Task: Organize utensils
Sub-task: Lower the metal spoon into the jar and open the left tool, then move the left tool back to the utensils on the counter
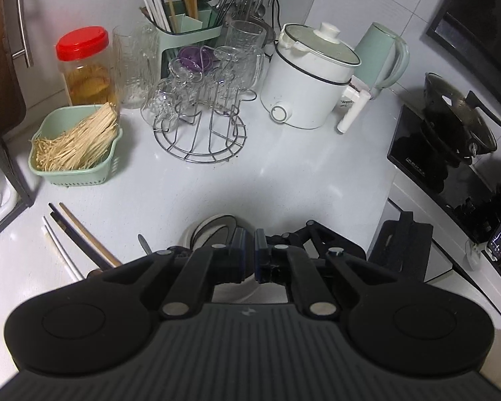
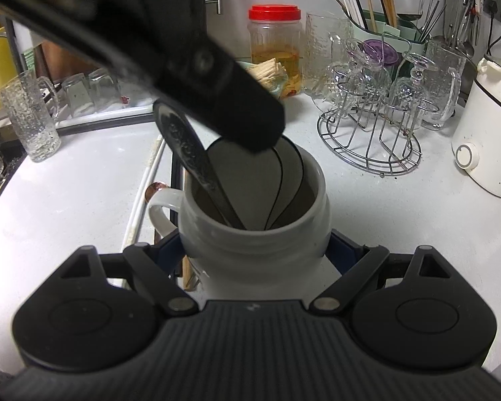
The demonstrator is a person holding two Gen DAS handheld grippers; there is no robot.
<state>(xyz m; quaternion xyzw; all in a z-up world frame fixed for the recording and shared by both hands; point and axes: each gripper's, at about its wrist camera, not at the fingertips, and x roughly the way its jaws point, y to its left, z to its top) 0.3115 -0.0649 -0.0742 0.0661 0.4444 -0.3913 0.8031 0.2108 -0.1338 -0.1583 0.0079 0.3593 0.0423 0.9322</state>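
Note:
My right gripper point(image 2: 255, 250) is shut on a white mug point(image 2: 250, 260), one finger on each side of it, on the counter. A patterned metal spoon point(image 2: 187, 153) leans out of the mug beside two beige spoons point(image 2: 250, 180). Reaching in from the upper left, my left gripper point(image 2: 260, 133) has its jaws shut on the top edge of a beige spoon at the mug's mouth. The left wrist view has the left gripper point(image 1: 249, 250) over the mug point(image 1: 213, 230). Loose chopsticks point(image 1: 76, 234) lie on the counter to its left.
A green utensil holder point(image 1: 183, 26) with chopsticks stands at the back, next to a red-lidded jar point(image 1: 83, 67) and a wire rack point(image 1: 200, 127) of glasses. A green basket point(image 1: 76, 147) of sticks, a white cooker point(image 1: 307, 80), a kettle point(image 1: 380, 56) and a stove point(image 1: 451, 153) surround the counter.

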